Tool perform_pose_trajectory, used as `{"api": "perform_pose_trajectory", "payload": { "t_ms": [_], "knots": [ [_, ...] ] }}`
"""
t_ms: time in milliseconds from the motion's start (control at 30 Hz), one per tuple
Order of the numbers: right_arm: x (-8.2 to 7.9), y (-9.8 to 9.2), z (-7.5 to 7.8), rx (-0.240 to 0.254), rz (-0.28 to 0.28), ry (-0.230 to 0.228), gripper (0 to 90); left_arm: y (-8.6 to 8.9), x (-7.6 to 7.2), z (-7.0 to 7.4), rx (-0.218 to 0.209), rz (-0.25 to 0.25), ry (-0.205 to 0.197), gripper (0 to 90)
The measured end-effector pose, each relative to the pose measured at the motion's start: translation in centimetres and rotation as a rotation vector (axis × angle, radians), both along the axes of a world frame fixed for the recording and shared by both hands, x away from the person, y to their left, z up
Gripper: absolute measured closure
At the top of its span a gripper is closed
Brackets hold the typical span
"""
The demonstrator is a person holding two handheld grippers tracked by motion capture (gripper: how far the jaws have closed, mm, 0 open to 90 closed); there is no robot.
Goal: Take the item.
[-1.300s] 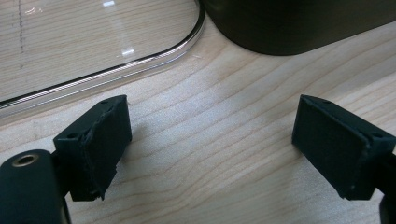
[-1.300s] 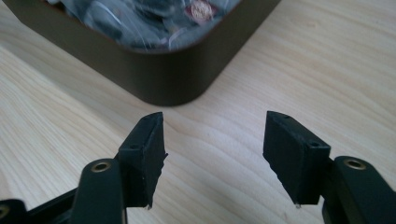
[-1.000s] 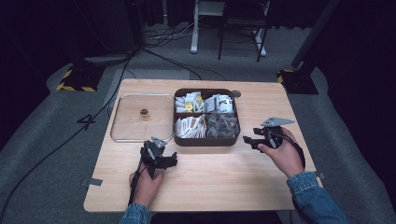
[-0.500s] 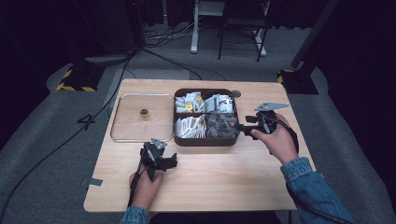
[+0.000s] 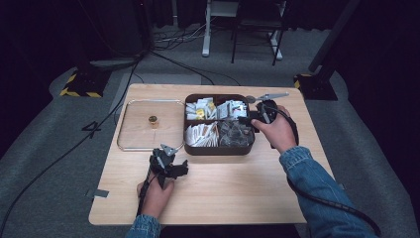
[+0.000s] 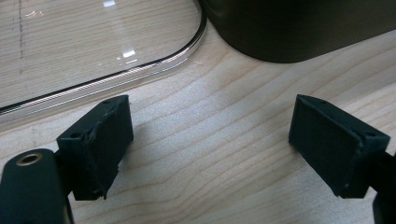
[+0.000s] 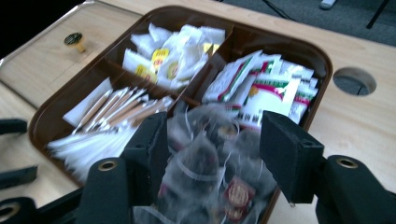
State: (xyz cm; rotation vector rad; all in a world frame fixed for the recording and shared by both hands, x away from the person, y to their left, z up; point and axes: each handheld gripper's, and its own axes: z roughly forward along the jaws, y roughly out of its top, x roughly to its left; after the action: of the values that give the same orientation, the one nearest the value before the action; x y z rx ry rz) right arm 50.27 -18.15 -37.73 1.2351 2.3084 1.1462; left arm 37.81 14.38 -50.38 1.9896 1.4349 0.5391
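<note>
A brown four-part tray (image 5: pixel 218 150) stands at the table's middle. It holds white sachets (image 5: pixel 200 109), red-and-green packets (image 5: pixel 232 109), paper sticks (image 5: pixel 202 135) and mesh tea bags (image 5: pixel 233 133). My right gripper (image 5: pixel 242 119) hovers over the tray's right side. In the right gripper view its jaws (image 7: pixel 212 135) stand apart above the mesh tea bags (image 7: pixel 205 158); they have just been closing a little and press on nothing. My left gripper (image 5: pixel 173 159) rests on the wood in front of the tray, open (image 6: pixel 210 144) and holding nothing.
A clear flat lid (image 5: pixel 133 134) with a small gold knob (image 5: pixel 153 120) lies left of the tray; its rounded corner (image 6: pixel 93 42) is just beyond the left jaws. A round hole (image 7: pixel 354 80) pierces the tabletop beyond the tray's far right corner.
The right hand has moved left and away from the table's right side, from beside the tray to over its tea-bag compartment. The left gripper has stayed put.
</note>
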Motion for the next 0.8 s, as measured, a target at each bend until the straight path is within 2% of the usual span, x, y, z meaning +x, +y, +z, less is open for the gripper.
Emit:
{"api": "perform_pose_trajectory", "payload": {
  "t_ms": [133, 433, 567, 633, 800],
  "knots": [
    [1.6, 0.9, -0.1, -0.007, -0.009, 0.004, 43.9, 0.0, 0.0, 0.0, -0.001, -0.001, -0.001, 14.6],
    [5.2, 3.1, -2.1, -0.031, -0.067, 0.013, 47.6, 0.0, 0.0, 0.0, 0.001, 0.002, -0.001, 14.9],
    [5.8, 3.9, -2.8, -0.036, -0.087, 0.047, 48.9, 0.0, -0.1, 0.0, -0.003, 0.005, -0.003, 15.0],
    [6.2, 4.4, -3.3, -0.056, -0.095, 0.050, 48.7, 0.0, -0.2, 0.0, -0.002, 0.001, -0.005, 14.9],
    [6.9, 5.4, -4.4, -0.069, -0.123, 0.069, 50.3, 0.0, -0.3, 0.0, -0.002, 0.000, -0.002, 14.9]
  ]
}}
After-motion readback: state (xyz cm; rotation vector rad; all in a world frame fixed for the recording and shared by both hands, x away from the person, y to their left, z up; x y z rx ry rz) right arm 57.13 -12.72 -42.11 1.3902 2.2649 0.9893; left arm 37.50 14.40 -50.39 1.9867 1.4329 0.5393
